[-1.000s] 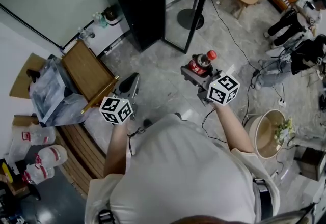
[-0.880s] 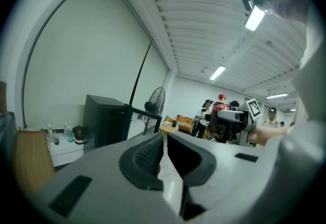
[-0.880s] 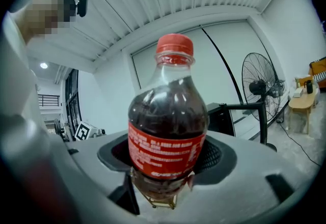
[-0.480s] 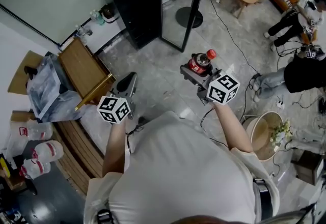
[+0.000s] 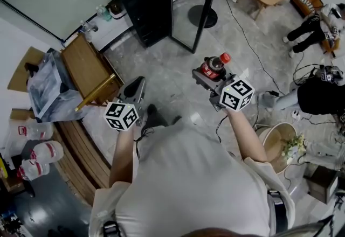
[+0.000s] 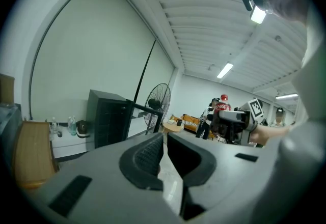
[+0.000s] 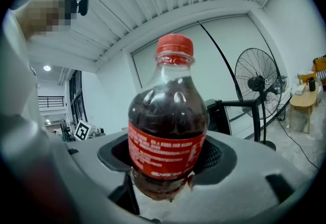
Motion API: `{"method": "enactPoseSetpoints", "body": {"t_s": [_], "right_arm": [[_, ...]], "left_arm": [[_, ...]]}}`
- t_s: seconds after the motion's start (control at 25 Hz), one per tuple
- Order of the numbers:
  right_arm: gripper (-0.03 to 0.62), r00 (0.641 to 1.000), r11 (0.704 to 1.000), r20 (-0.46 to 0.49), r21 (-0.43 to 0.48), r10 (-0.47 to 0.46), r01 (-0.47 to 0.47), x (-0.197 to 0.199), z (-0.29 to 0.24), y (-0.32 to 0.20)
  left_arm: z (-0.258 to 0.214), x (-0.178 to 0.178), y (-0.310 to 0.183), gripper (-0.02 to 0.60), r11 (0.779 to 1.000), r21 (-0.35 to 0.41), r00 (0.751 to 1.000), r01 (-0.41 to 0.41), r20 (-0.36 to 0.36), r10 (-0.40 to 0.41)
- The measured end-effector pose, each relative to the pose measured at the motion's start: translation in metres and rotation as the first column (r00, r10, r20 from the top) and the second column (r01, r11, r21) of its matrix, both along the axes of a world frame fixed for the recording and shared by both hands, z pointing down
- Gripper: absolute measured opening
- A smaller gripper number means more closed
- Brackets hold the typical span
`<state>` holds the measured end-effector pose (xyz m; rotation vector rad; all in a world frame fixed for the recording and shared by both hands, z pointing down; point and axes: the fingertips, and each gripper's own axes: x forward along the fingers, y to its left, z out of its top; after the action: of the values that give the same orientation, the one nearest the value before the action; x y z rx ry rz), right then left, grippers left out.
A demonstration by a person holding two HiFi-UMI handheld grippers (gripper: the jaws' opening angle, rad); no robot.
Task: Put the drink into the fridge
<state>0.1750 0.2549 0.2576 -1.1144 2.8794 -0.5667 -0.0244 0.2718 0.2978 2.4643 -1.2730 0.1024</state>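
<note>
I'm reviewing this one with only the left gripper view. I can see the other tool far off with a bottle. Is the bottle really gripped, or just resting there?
Observer: Gripped. In the right gripper view the right tool has both pads pressed against the lower body of the dark cola bottle with a red cap and red label. The bottle stands upright.
Operator: Is there anything on the floor on that side that I can't see?
Observer: Yes. The head view shows a round beige tub holding pale flowers on the floor, at that view's lower right.
</note>
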Motion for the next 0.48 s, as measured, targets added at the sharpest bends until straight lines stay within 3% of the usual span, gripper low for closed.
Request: {"method": "enactPoseSetpoints", "body": {"t_s": [0.48], "right_arm": [[0.305, 1.0, 1.0, 0.007, -0.015, 0.009, -0.009, -0.013, 0.015, -0.056]], "left_arm": [[0.013, -0.011, -0.062, 0.025, 1.0, -0.008, 1.0, -0.015, -0.005, 0.015]]}}
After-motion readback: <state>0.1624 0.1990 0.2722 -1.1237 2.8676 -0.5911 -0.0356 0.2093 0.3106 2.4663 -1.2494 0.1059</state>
